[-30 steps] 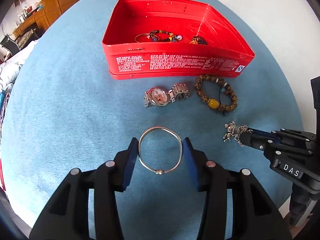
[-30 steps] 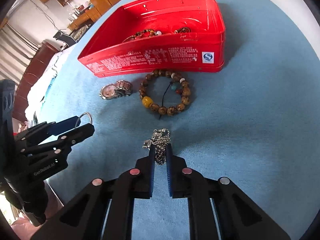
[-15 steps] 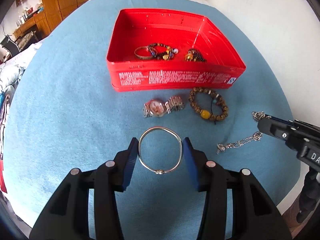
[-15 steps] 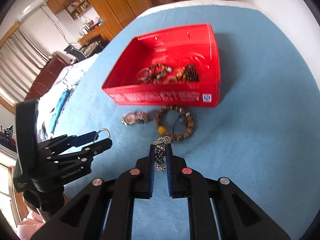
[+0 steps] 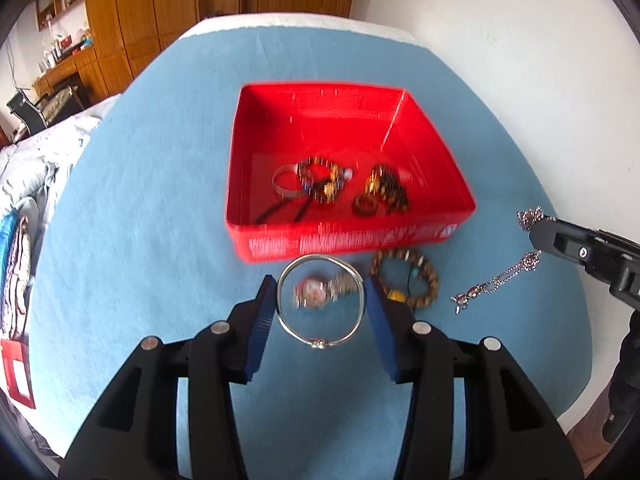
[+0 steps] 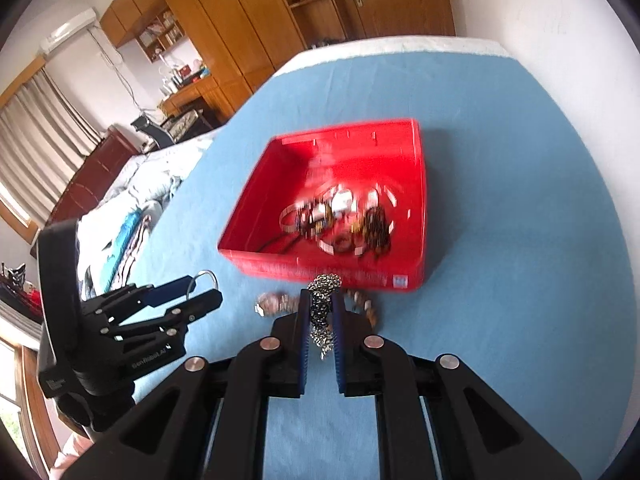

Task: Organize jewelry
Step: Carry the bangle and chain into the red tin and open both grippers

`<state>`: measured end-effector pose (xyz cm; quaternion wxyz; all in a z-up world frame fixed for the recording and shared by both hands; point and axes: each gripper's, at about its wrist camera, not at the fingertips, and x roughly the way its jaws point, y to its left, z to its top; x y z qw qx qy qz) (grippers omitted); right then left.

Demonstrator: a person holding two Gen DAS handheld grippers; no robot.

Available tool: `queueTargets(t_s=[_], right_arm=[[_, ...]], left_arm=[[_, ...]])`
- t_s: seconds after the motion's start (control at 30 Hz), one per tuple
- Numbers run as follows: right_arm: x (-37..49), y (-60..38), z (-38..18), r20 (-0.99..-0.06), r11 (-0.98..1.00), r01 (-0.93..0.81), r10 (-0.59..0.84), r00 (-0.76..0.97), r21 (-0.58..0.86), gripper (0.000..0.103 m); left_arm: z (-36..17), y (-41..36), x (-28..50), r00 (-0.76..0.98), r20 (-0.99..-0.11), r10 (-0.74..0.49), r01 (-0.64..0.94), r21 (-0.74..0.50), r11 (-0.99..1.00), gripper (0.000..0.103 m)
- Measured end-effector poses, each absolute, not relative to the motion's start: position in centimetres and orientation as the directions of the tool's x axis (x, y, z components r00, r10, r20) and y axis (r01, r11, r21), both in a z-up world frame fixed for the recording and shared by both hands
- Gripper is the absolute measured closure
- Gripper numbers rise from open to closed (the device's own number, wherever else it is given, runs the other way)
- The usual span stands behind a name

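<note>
My left gripper is shut on a thin silver bangle and holds it in the air, short of the red tin box. My right gripper is shut on a silver chain necklace, lifted above the blue cloth; in the left wrist view the chain dangles from it. The box holds several bracelets and rings. A watch and a brown bead bracelet lie on the cloth in front of the box.
The blue cloth covers a rounded table next to a white wall. Bedding lies to the left, below the table edge. Wooden cabinets stand at the back.
Both grippers have risen and pulled back from the cloth with their pieces. The necklace came off the cloth and now hangs. The box looks smaller and farther below.
</note>
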<state>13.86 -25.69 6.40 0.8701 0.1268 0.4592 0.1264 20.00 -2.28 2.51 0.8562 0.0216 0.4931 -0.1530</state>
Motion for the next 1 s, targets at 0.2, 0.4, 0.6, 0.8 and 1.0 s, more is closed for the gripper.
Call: queueTargets(t_s=[0.2,0.4,0.6,0.8,1.0], right_arm=[[17.2,-25.8,9.3,-0.734,0.933,-0.112,0.339,0.589,0.342,0.093],[21.6,-25.5,8.4,-0.744,0.934,-0.100,0.334,0.578,0.342,0.093],[26.2,-25.2,4.6,-0.780,0.932,-0.080,0.341,0.525,0.354,0.093],[29.7,-25.0,1.2,-0.811,0.936,-0.048,0.327,0.485,0.348,0.093],[30.4,-25.7,0.2,-0.811,0.942,-0.034,0.306,0.499,0.335,0.089]], left_arm=[[4.7,-4.0,23.3,0.487,-0.836,-0.252,0.302,-0.110,0.947,0.058],[2.9,-5.4,28.4,0.436,-0.869,-0.234,0.281,-0.116,0.953,0.058],[-0.4,-5.6,32.9,0.384,-0.897,-0.218,0.245,-0.128,0.961,0.058],[-2.5,-5.9,36.0,0.356,-0.915,-0.188,0.212,-0.117,0.970,0.058],[-2.5,-5.7,36.6,0.361,-0.912,-0.196,0.208,-0.126,0.970,0.045]])
